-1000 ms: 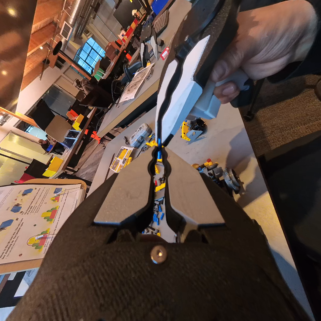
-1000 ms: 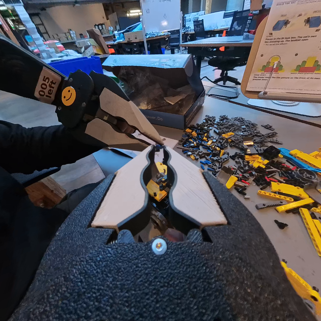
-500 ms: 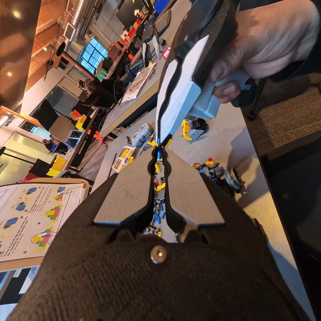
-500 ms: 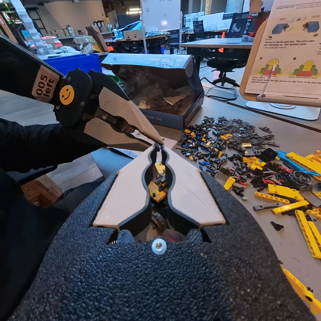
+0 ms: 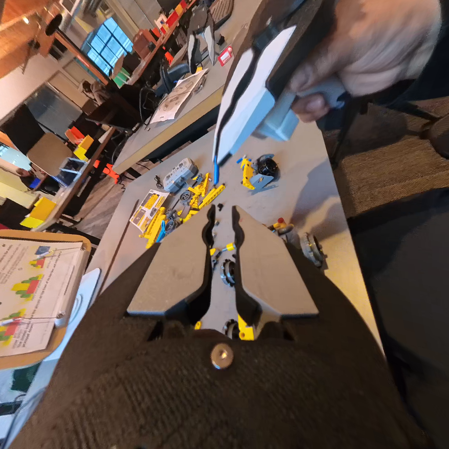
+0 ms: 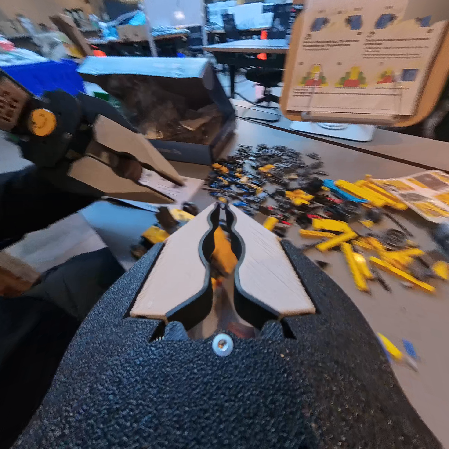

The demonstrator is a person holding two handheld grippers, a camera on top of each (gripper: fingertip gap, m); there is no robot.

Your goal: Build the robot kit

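My right gripper (image 6: 222, 206) is shut on a thin blue rod, which shows only as a small dark end at its tips in the right wrist view. In the left wrist view the right gripper (image 5: 216, 159) hangs above the table with the blue rod (image 5: 215, 171) pointing down from its tips. A hand (image 5: 376, 43) holds it. My left gripper (image 5: 223, 209) is open and empty, above small loose parts and below the rod. In the right wrist view the left gripper (image 6: 176, 192) is to the left, jaws apart.
On the grey table (image 5: 303, 194) lie a pile of small black, blue and yellow parts (image 6: 262, 170), yellow beams (image 6: 340, 238), a grey hub (image 5: 179, 173) and a wheeled sub-assembly (image 5: 260, 170). An open dark box (image 6: 170, 116) and an instruction board (image 6: 359, 68) stand behind. The gap from one gripper's tips to the other's is roughly 5 cm.
Both grippers were shut tip to tip on the blue rod. My left gripper has opened and drawn back and down; the right gripper keeps the rod.
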